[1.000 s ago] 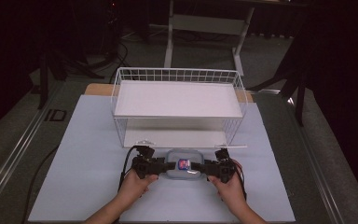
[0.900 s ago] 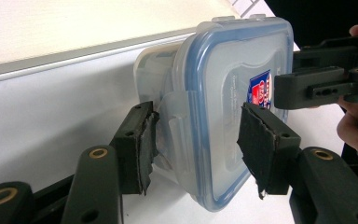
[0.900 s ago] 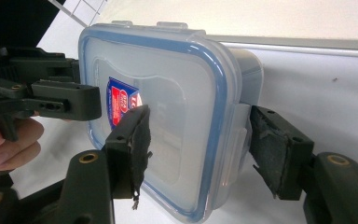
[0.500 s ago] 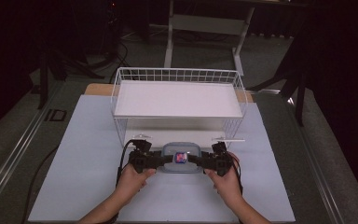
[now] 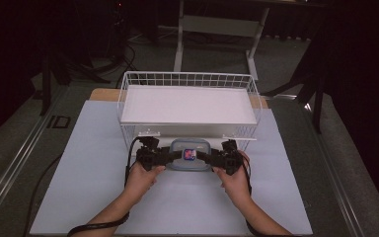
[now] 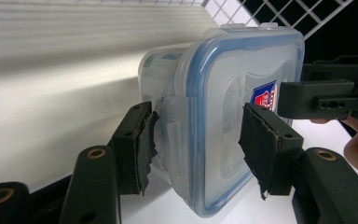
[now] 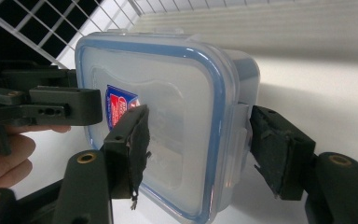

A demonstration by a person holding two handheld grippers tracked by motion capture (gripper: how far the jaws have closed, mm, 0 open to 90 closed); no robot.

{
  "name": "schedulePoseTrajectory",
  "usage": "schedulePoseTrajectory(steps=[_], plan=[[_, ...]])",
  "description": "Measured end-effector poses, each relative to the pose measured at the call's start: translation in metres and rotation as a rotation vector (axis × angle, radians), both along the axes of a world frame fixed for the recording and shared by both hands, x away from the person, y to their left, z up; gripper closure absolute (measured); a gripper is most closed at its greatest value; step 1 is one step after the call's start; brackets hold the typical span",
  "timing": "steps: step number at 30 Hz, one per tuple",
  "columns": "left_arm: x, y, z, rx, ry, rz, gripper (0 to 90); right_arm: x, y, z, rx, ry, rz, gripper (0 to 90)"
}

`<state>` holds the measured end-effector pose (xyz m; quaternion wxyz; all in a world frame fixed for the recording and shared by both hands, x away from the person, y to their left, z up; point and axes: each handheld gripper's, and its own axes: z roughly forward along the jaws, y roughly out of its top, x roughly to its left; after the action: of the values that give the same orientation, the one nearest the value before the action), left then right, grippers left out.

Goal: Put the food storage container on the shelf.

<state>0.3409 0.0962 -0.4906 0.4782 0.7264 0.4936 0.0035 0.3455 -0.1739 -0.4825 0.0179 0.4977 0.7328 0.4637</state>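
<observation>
A clear plastic container (image 5: 190, 154) with a blue-rimmed snap lid and a small red-and-blue label is held between the two grippers, just in front of the open lower level of a white wire rack (image 5: 189, 106). It sits near the middle of the table (image 5: 79, 163), a little toward the near edge, with its far side at the rack's front edge.

The left gripper (image 5: 154, 155) grips the container from its left end. In the left gripper view its jaws are partly apart, clamped on the container (image 6: 223, 116): one pad (image 6: 142, 144) presses the side clip under the lid, the other lies on the lid top. The right gripper (image 5: 222, 157) mirrors this from the right end. In the right gripper view one pad (image 7: 137, 140) rests on the lid beside the label and the other bears on the clip at the side of the container (image 7: 168, 135), so these jaws too are closed on it, about the depth of the box apart.

As a judgement, the work looks like stowing the container on the rack's lower shelf. The two-handed grasp is made and the container is brought up to the opening; what is left is to slide it in under the upper shelf (image 5: 187, 103), set it down and let go. The rack's upper shelf is bare.
</observation>
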Motion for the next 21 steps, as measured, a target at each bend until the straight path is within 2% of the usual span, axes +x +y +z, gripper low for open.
schedulePoseTrajectory(steps=[2, 5, 12, 15, 21], plan=[[0.003, 0.0, -0.003, 0.004, 0.0, -0.001, 46.0, 0.003, 0.0, -0.005, 0.009, 0.018, -0.005, 38.9], [0.007, 0.0, -0.006, 0.001, -0.002, 0.005, 45.9, 0.006, 0.001, -0.007, -0.003, 0.007, -0.007, 38.8], [0.017, -0.001, -0.013, -0.004, 0.019, 0.024, 45.6, 0.018, 0.004, -0.014, -0.014, 0.018, -0.018, 38.3], [0.02, -0.001, -0.016, 0.004, 0.024, 0.021, 45.8, 0.02, 0.005, -0.019, -0.011, 0.029, -0.023, 37.3], [0.023, -0.001, -0.015, 0.003, 0.037, 0.018, 46.2, 0.025, 0.003, -0.02, 0.008, 0.036, -0.023, 37.0]])
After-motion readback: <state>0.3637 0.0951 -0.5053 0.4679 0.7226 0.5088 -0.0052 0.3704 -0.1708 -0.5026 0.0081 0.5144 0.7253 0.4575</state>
